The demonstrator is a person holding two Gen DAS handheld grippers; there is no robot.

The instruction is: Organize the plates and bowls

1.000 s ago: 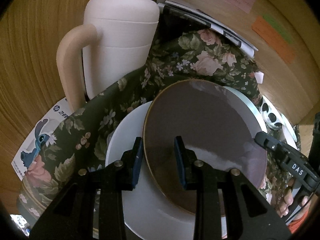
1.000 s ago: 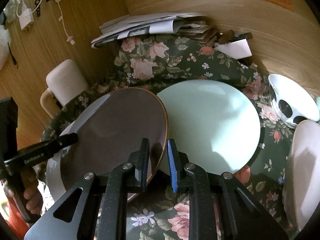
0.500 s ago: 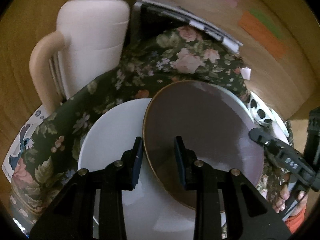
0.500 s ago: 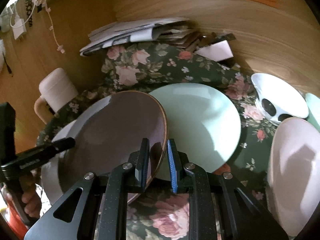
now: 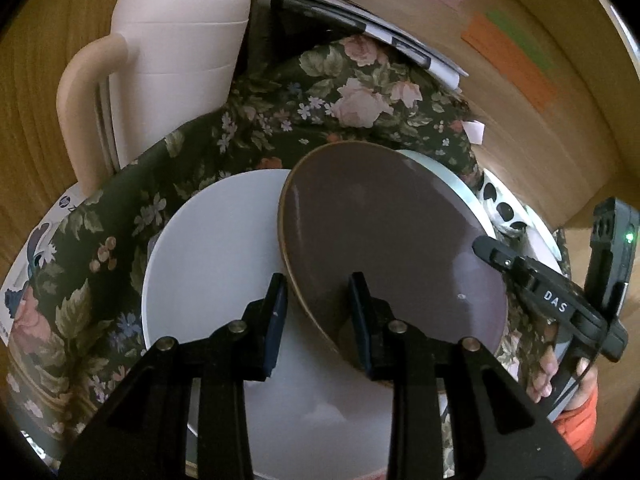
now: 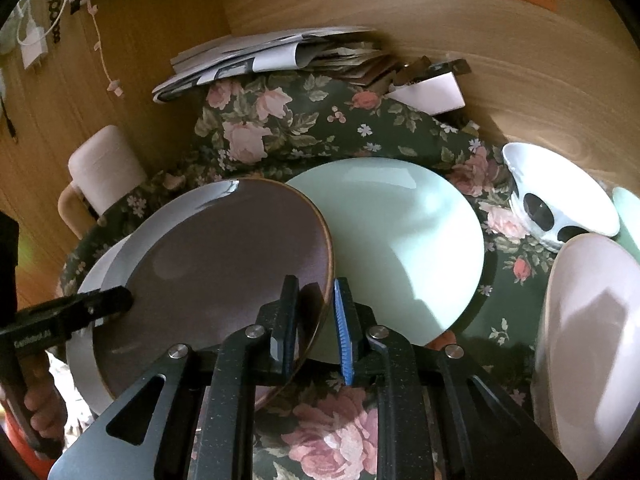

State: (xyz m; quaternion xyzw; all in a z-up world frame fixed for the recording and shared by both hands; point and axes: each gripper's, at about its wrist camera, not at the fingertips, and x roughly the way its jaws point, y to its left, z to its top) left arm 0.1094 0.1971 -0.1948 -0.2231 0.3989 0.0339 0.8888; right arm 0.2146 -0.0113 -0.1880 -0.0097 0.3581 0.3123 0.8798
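On your left, the pale white plate (image 5: 216, 264) lies flat on the flowery cloth (image 5: 248, 128), near the big cream jug (image 5: 172, 56). The brown plate (image 5: 384, 240) hangs tilted over it, and part of it also covers the mint green plate (image 6: 404, 236).

Your left gripper (image 5: 318, 312) points down at a slant. Its jaws sit on both sides of the brown plate's near rim and look clamped on it.

Your right gripper (image 6: 314, 320) points down at a slant too. Its jaws are squeezed tight on the other side of the same rim. So both of your hands hold one plate.

This plate looks hard, smooth and shiny. I think it is a bit heavy and can slip. It will break if it falls, so hold it by the rim, one side each, just like now. Keep both hands level with each other.

Far to your right sit the white bowl with black spots (image 6: 560, 196) and a pink dish (image 6: 592, 332).
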